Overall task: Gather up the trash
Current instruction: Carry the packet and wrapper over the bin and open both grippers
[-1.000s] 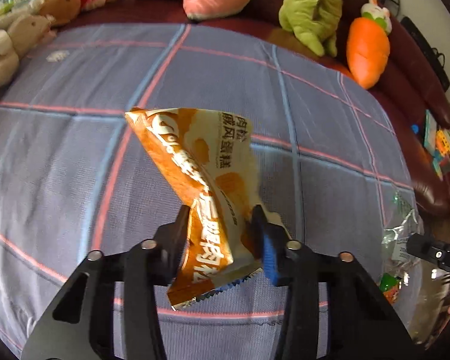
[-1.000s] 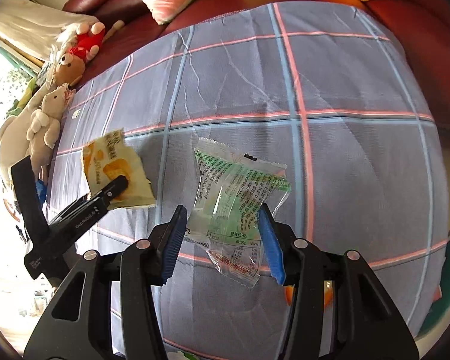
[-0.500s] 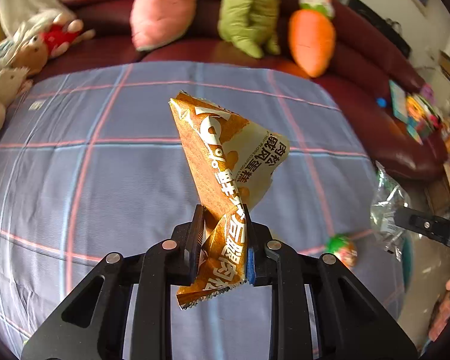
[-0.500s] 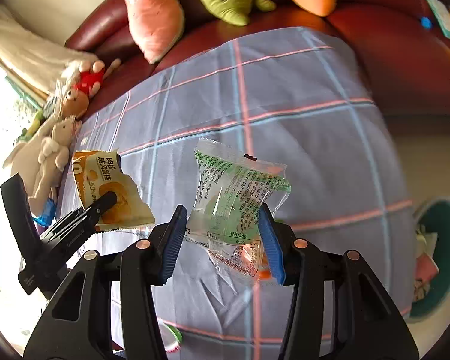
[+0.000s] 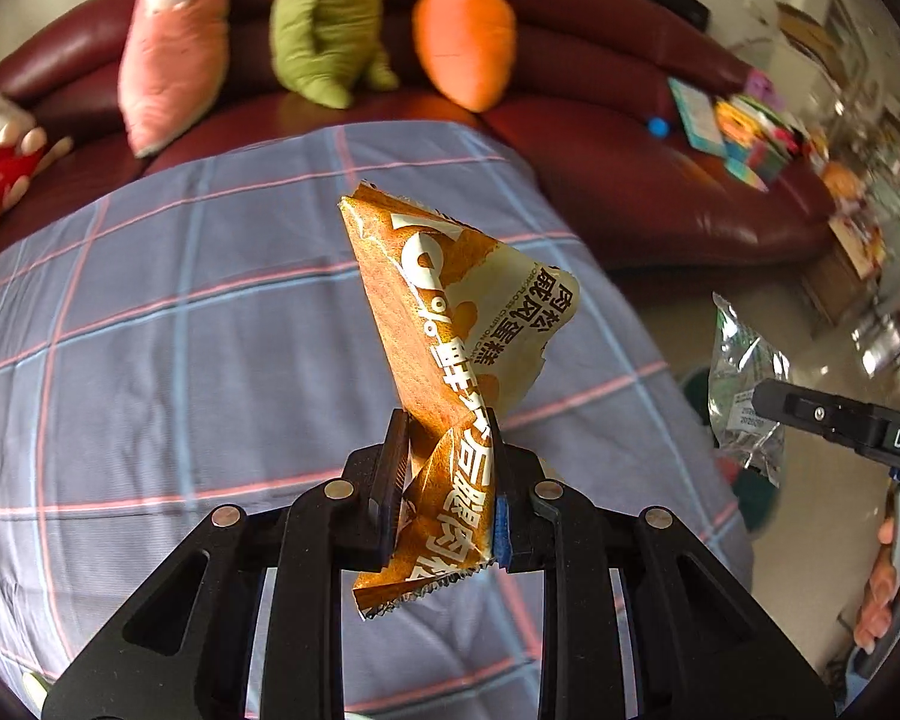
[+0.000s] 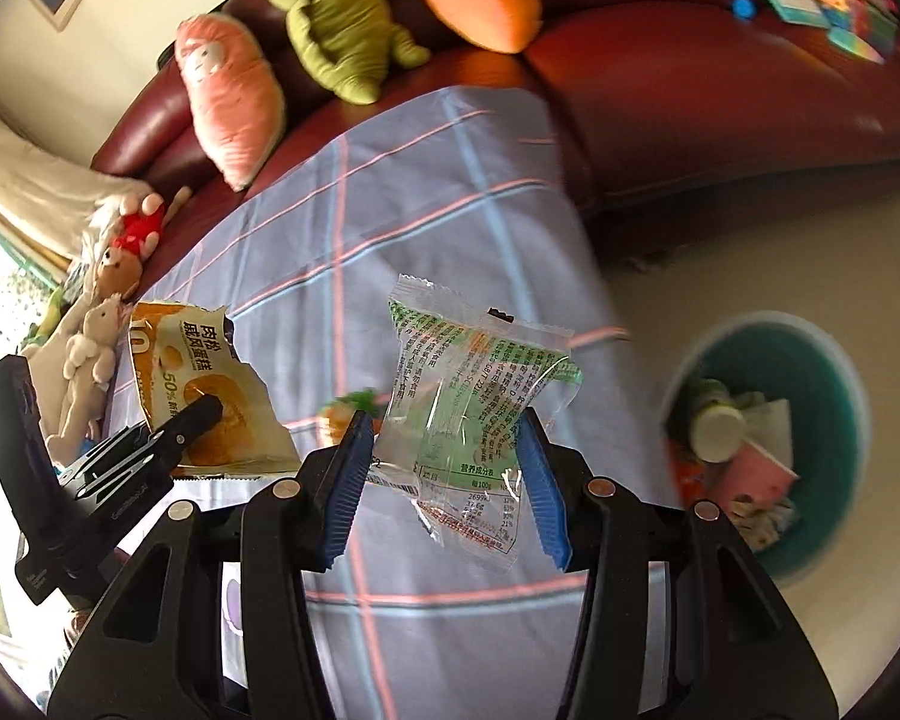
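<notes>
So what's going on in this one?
A person is clearing snack wrappers off a blanket-covered couch. The left gripper is clamped on a crumpled orange wrapper, and the right gripper holds a clear green-printed wrapper. Both wrappers are up in the air. A teal bin with trash already inside sits on the floor to the right.

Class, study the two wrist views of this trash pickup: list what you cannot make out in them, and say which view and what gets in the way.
- Bin, right wrist view: motion blur smears its rim; the contents cannot be told in full.
- Orange wrapper, left wrist view: the left gripper hides its middle.
- Small orange-and-green item, right wrist view: blurred and half hidden by the right gripper.
- Clear wrapper: print too small to read.
</notes>
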